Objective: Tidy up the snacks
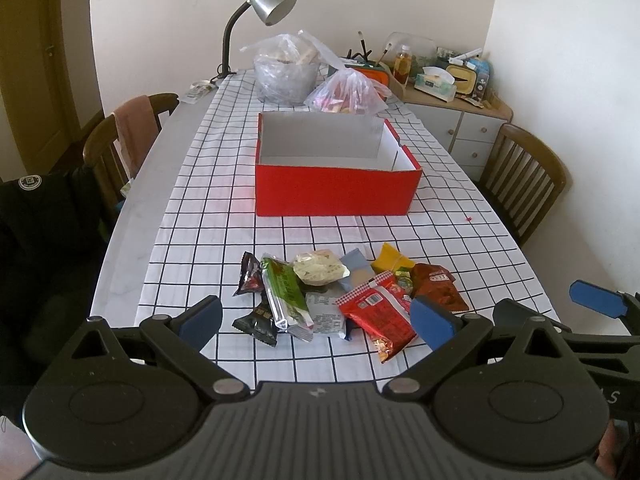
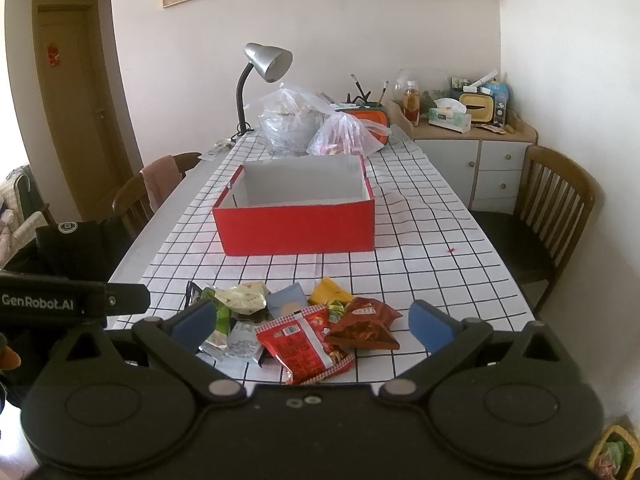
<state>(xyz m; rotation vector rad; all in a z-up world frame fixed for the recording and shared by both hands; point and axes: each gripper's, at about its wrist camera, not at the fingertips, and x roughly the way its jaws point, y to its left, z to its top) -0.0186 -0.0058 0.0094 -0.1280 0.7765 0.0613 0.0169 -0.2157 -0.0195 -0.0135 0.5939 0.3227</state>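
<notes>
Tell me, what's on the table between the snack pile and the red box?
Nothing: only bare checked tablecloth separates the snack pile from the red box, in both views.

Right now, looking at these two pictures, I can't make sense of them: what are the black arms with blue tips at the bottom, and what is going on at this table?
Those black arms are hand-held grippers, one in each of a person's hands, and no robot is involved. Each carries a camera that looks forward along its two blue-padded fingers. One picture comes from the left gripper, the other from the right gripper. Both are open and hold nothing. Each also shows at the edge of the other's picture.

On the checked tablecloth lies a pile of snack packets, among them a red packet and a green one. Behind the pile stands an open red box that looks empty. Farther back are clear plastic bags and a desk lamp.
</notes>
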